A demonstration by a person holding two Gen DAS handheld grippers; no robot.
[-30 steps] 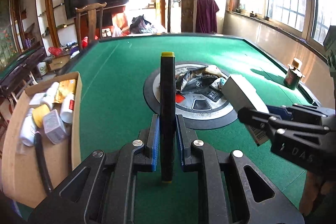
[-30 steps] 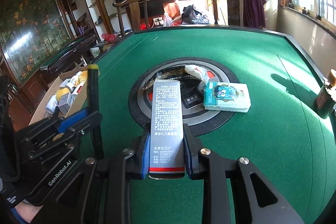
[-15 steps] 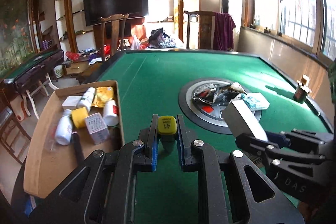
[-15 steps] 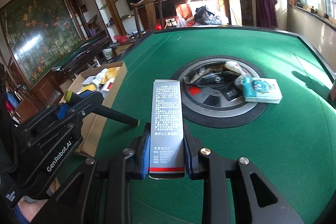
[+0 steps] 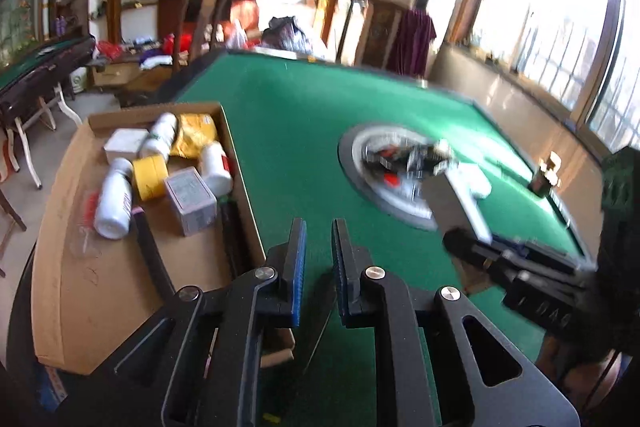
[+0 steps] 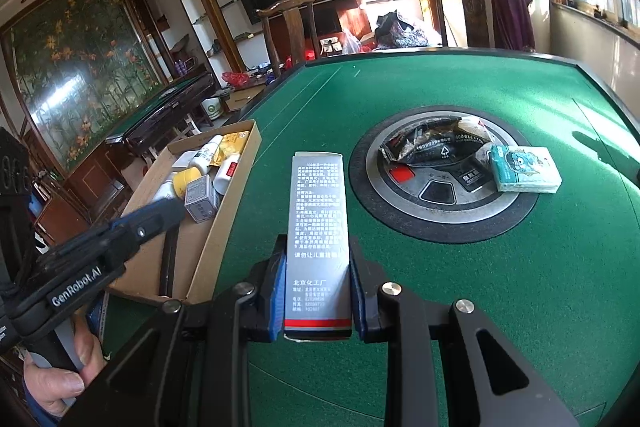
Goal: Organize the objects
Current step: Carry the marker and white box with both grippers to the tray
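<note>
My left gripper [image 5: 319, 227] hangs over the green felt beside the cardboard box [image 5: 240, 187]; the picture is blurred. Its jaws are shut on the black marker [image 5: 322, 307], which has tipped back, so only a dark sliver shows low between them. In the right wrist view the left gripper [image 6: 160, 215] reaches over the box [image 6: 224, 227]. My right gripper [image 6: 318, 251] is shut on a tall grey printed carton [image 6: 318, 211], held above the felt. Seen from the left wrist, that carton [image 5: 452, 203] sticks up from the right gripper [image 5: 464, 245].
The box holds white bottles [image 5: 114, 201], a yellow roll [image 5: 149, 177], a small grey box [image 5: 192, 201] and a black strip [image 5: 154, 259]. On the table's round centre panel [image 6: 400, 223] lie dark wrappers [image 6: 424, 147] and a tissue pack [image 6: 524, 169]. A small bottle [image 5: 546, 175] stands at the right edge.
My left gripper has swung left to the cardboard box, and the marker has tipped from upright to lying back between the jaws. The right gripper carried its carton slightly left.
</note>
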